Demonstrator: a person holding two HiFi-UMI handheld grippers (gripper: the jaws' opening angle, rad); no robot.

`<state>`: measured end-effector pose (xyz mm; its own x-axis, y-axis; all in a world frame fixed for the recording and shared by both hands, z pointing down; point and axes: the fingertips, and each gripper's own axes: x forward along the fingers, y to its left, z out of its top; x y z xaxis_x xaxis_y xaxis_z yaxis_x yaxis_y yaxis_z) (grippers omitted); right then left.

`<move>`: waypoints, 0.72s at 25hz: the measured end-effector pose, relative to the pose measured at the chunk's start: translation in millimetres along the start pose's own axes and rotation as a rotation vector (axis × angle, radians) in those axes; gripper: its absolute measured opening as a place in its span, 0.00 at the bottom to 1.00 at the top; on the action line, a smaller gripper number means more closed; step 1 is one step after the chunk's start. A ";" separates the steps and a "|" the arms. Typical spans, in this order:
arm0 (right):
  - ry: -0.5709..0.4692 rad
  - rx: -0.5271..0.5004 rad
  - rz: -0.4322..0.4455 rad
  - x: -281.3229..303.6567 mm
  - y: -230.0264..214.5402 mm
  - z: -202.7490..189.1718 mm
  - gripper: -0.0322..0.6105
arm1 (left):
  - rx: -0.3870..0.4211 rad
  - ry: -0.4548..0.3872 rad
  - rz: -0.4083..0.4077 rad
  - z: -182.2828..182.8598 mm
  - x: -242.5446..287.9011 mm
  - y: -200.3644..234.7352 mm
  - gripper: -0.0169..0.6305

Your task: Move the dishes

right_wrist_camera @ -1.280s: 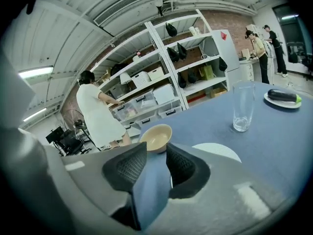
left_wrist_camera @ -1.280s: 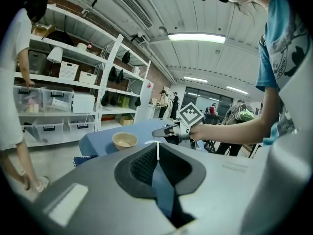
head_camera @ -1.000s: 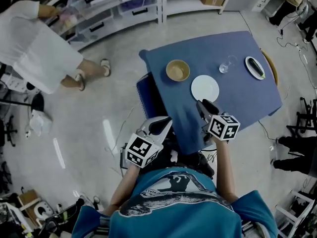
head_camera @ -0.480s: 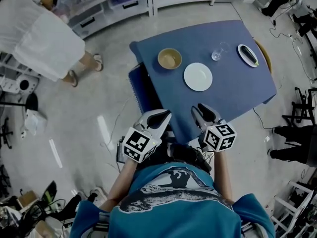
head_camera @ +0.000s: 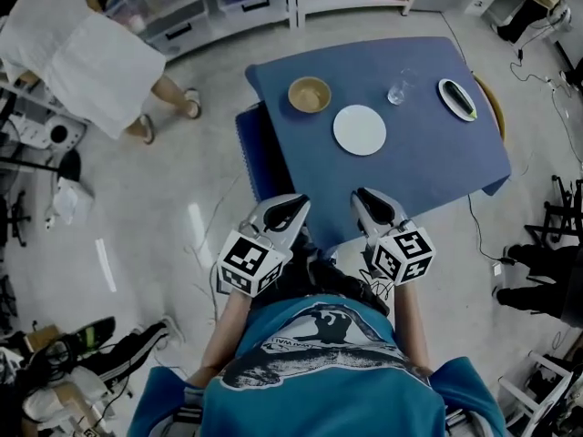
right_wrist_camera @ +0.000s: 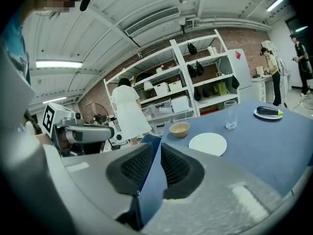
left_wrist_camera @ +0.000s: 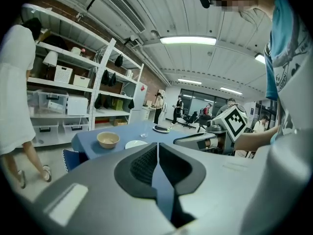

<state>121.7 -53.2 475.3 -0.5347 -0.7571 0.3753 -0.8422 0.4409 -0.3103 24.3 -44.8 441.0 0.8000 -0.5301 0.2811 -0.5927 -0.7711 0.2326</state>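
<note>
A tan bowl (head_camera: 310, 94), a white plate (head_camera: 360, 130), a clear glass (head_camera: 397, 92) and a small plate with a dark item (head_camera: 457, 99) stand on the blue-clothed table (head_camera: 428, 167). My left gripper (head_camera: 290, 209) and right gripper (head_camera: 369, 200) hover side by side at the table's near edge, well short of the dishes. In the left gripper view the jaws (left_wrist_camera: 157, 146) are together with only a thin slit and nothing in them. The right gripper (right_wrist_camera: 159, 146) looks the same, with the plate (right_wrist_camera: 208, 144) and bowl (right_wrist_camera: 179, 129) beyond it.
A blue chair (head_camera: 250, 162) stands at the table's left side. A person in white (head_camera: 86, 53) bends at the shelving (head_camera: 219, 12) at the back left. Cables and stands (head_camera: 547, 244) crowd the floor to the right.
The right gripper has pulled back from near the white plate to the table's near edge. The left stays level with it. The person in white has shifted along the shelves.
</note>
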 end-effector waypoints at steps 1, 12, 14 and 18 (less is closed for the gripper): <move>-0.004 -0.003 0.008 -3.6 1.1 0.1 0.14 | -0.004 -0.005 0.014 0.3 -3.2 -3.3 0.06; -0.027 -0.032 0.100 -32.4 15.5 -13.6 0.05 | 0.002 -0.023 0.120 -15.1 -23.1 -40.0 0.06; -0.028 -0.039 0.110 -35.3 17.8 -14.9 0.05 | 0.008 -0.020 0.121 -18.3 -24.1 -47.2 0.06; -0.022 -0.086 0.131 -43.7 25.2 -18.2 0.05 | 0.012 -0.020 0.106 -23.0 -25.4 -66.5 0.06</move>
<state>122.5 -0.3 466.9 -0.6396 -0.7002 0.3173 -0.7686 0.5755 -0.2794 41.3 28.1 439.8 0.7344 -0.6161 0.2847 -0.6733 -0.7143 0.1910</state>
